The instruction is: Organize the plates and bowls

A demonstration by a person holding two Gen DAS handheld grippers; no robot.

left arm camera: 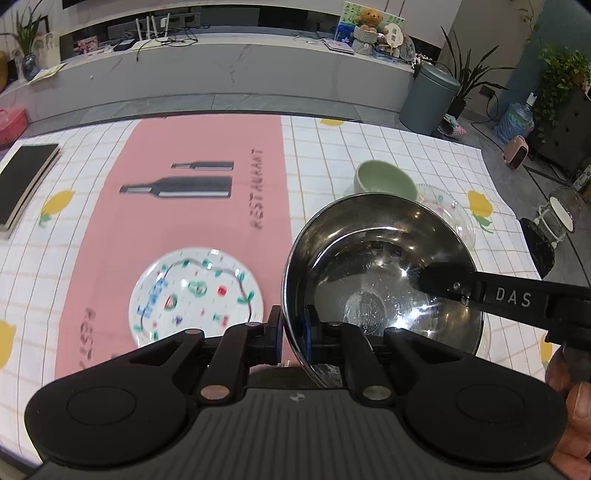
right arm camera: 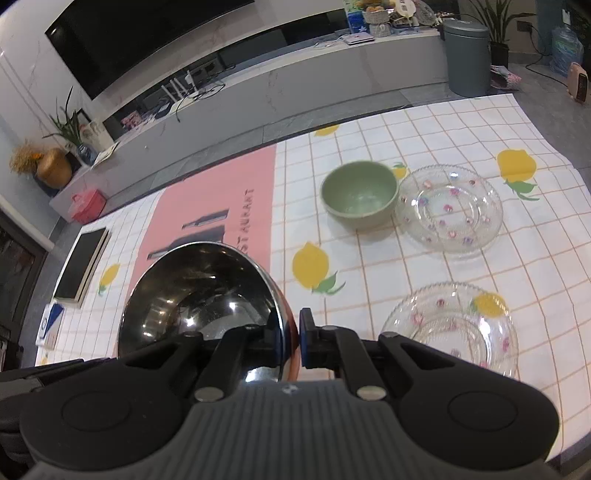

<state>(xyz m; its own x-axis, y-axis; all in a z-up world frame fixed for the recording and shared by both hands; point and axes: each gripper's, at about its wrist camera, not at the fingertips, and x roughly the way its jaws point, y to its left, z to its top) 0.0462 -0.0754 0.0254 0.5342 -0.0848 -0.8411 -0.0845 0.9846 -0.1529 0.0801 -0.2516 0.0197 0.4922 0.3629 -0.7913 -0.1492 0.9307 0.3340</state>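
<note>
A long low marble-look bench [left arm camera: 236, 70] runs across the far side, above a grey tiled floor [left arm camera: 207, 103]. A large dark television [right arm camera: 136, 40] hangs on the pale wall above it. A round grey-green bin [left arm camera: 428, 99] stands on the floor at far right, beside leafy potted plants [left arm camera: 561, 74]. Light is even and soft.

A white checked cloth [right arm camera: 424, 129] with yellow lemons covers the desk, and a pink mat [left arm camera: 177, 229] with bottle pictures lies on it. A black book [left arm camera: 26, 181] sits at the far left edge. Behind the desk runs a long grey shelf [left arm camera: 240, 70]. A teddy bear [left arm camera: 369, 18] sits up there. A round grey bin [left arm camera: 428, 99] stands on the floor beside green plants [left arm camera: 561, 70]. A red box [right arm camera: 86, 205] rests nearby.
</note>
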